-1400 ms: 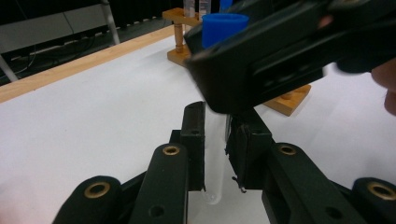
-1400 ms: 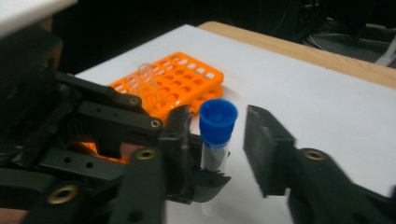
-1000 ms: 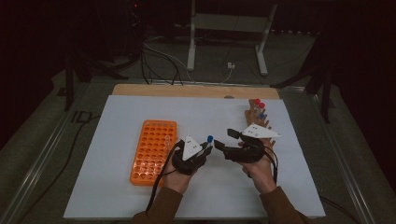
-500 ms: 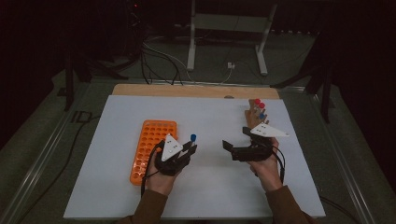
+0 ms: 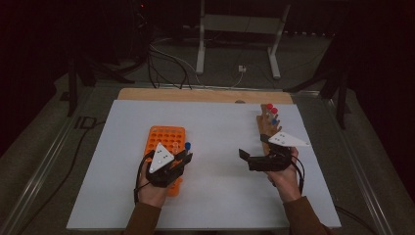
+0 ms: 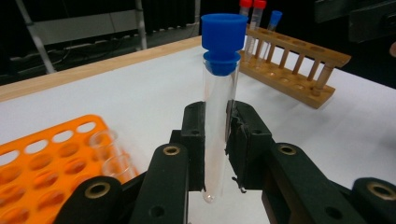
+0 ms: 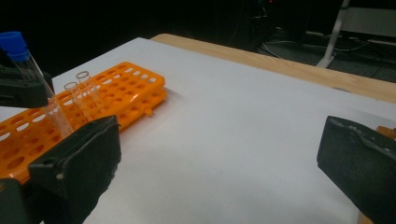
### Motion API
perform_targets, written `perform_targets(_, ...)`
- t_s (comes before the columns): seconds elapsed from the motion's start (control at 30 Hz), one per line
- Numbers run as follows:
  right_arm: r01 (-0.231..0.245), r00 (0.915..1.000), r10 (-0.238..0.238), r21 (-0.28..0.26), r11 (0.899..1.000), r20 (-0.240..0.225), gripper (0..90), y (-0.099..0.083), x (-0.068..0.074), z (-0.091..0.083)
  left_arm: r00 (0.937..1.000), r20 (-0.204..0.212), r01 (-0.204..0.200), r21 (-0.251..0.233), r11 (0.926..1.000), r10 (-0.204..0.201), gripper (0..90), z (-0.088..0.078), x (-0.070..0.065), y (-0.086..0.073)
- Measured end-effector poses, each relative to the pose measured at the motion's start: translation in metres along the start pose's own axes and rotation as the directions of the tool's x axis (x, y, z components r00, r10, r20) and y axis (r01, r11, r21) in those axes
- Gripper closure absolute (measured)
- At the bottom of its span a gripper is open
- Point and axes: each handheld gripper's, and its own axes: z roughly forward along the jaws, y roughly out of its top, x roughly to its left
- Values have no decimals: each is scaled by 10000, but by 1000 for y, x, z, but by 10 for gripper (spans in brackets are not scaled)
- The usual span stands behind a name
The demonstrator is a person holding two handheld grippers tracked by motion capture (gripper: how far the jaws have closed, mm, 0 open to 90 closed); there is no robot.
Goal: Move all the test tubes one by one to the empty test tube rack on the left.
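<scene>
Toward the tabletop's left side lies our orange rack (image 5: 164,147), and our left gripper (image 5: 182,157) hovers over its near right edge, jaws clenched on the blue-capped tube (image 6: 219,102), which stands upright with its round bottom pointing down at the holes; this hand is the nearer one. Since a second ago it has carried the tube leftward from the middle. Our right gripper (image 5: 249,155), near the wooden rack (image 5: 266,128) at the right edge, has just been opening and is released, nothing between its jaws.

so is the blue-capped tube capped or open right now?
Capped. In the left gripper view a blue stopper sits pushed into the mouth of the clear tube, which the left claw clamps upright.
</scene>
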Motion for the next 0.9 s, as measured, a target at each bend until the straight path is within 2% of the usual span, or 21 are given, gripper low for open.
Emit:
perform_targets(0.27,71,9999,-71,-18,10000,156,1,-2,-2,-5,9993,-379,-13,5,10000,14,773,-9,9,-9)
perform_targets(0.8,174,9997,-174,-19,9998,161,2,-3,-2,-6,9958,-914,106,143,9998,-92,772,-12,18,-21)
perform_targets(0.9,168,9997,-168,-7,9999,151,2,-4,-2,-6,9944,-1047,140,299,9995,-108,771,-12,21,-24)
